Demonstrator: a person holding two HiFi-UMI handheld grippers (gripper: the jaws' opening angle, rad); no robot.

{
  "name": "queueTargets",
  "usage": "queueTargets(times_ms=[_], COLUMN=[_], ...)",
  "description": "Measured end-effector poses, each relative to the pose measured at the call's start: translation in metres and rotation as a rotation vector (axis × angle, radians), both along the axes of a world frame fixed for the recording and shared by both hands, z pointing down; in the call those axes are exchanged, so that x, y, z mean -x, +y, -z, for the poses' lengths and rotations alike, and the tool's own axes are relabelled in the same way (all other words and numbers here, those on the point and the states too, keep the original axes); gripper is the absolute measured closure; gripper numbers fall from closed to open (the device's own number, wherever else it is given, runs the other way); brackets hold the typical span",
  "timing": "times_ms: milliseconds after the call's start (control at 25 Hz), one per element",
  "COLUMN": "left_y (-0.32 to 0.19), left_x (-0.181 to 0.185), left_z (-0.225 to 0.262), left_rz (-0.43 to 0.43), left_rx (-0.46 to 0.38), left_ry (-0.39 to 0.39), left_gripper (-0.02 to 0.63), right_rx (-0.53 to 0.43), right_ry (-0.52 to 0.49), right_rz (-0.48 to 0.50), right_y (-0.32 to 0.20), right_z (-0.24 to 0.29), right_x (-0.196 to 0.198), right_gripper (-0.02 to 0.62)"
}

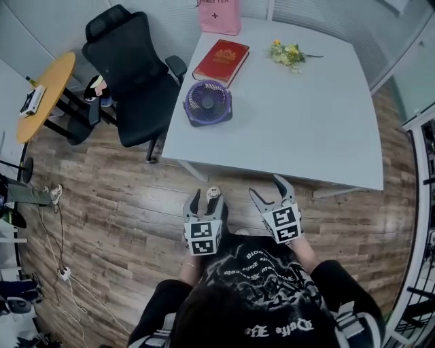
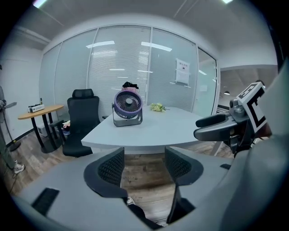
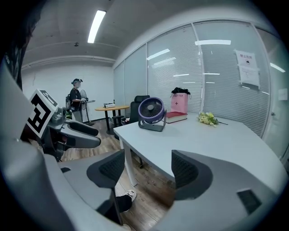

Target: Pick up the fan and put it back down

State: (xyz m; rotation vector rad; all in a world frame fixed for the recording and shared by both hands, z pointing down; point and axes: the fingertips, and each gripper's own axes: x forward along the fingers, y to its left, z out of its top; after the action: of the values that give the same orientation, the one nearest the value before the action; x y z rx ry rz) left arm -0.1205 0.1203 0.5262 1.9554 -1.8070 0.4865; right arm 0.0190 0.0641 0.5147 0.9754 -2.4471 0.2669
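White table (image 1: 306,122) — upon it a fan (image 1: 208,103), red book (image 1: 222,60), pink bag (image 1: 219,15), flowers (image 1: 288,54)

Legible only on the pink bag (image 1: 219,16): "TEA", ending a dark line cut off at the head view's top edge, a small plus mark beneath. Paper notice (image 2: 182,71) on the glass wall (image 2: 122,63): too small to read. White gothic lettering on the black shirt (image 1: 272,272): undecipherable

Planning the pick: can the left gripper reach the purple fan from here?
Probably not yet: the left gripper, jaws apart, hangs over the floor short of the table, and the purple fan stands farther in. Bare tabletop leaves the way free.
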Motion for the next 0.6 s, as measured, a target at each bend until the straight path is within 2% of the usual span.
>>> queueTargets(times_ms=[400,600], left_y=[-0.107,-0.147], left_x=[0.065,0.090], left_z=[0.004,0.006], left_rz=[-0.046,-0.100], left_rx=[-0.004,-0.004], left_ry=[-0.017,-0.034], left_gripper=[0.311,0.311], right_rx=[0.030,0.031], right_ry=[0.023,0.034], right_rz=[-0.037,-0.058], right_y=[-0.085,-0.116], right_z=[-0.002,0.000], right_x=[0.050,0.077], right_gripper=[0.285,0.288])
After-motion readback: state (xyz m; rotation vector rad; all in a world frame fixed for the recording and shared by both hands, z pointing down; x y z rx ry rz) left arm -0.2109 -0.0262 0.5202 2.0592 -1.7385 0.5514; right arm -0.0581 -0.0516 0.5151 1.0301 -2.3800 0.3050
